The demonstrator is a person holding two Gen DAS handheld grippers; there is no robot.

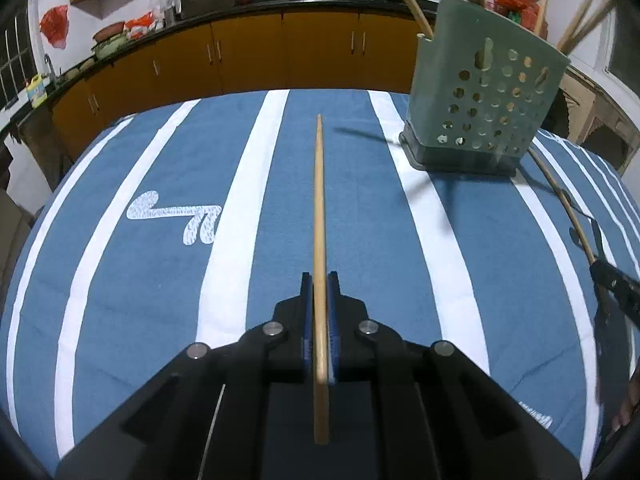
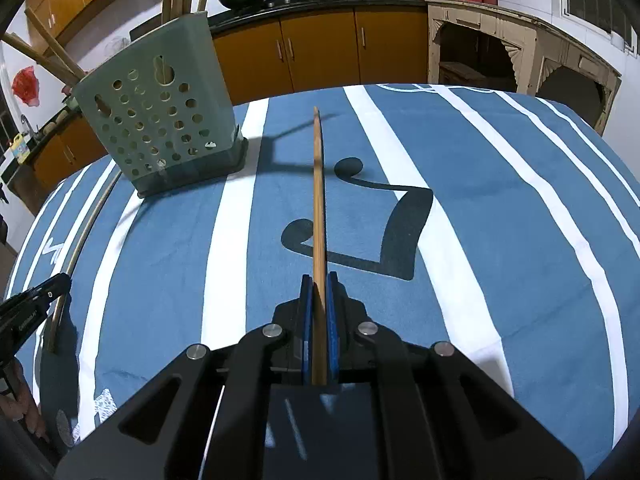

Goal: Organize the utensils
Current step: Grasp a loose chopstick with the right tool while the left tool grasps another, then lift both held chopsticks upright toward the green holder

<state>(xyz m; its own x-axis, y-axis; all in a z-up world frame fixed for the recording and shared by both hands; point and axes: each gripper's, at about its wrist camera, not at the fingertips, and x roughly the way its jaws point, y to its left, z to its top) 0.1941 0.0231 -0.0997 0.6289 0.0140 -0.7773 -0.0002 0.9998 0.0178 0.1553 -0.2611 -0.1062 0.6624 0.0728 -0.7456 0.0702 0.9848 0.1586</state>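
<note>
My left gripper (image 1: 320, 280) is shut on a wooden chopstick (image 1: 319, 208) that points forward above the blue striped cloth. My right gripper (image 2: 319, 280) is shut on another wooden chopstick (image 2: 318, 192), also pointing forward. A green perforated utensil holder (image 1: 480, 92) stands on the table ahead and to the right of the left gripper, with several wooden utensils in it. In the right wrist view the holder (image 2: 160, 108) stands ahead to the left. Each gripper shows at the edge of the other's view: the right one (image 1: 612, 284), the left one (image 2: 32, 304).
A blue cloth with white stripes (image 1: 160, 280) covers the table. Orange cabinets under a dark counter (image 1: 248, 52) with woks run along the back. A beige carved cabinet (image 2: 500, 48) stands at the back right.
</note>
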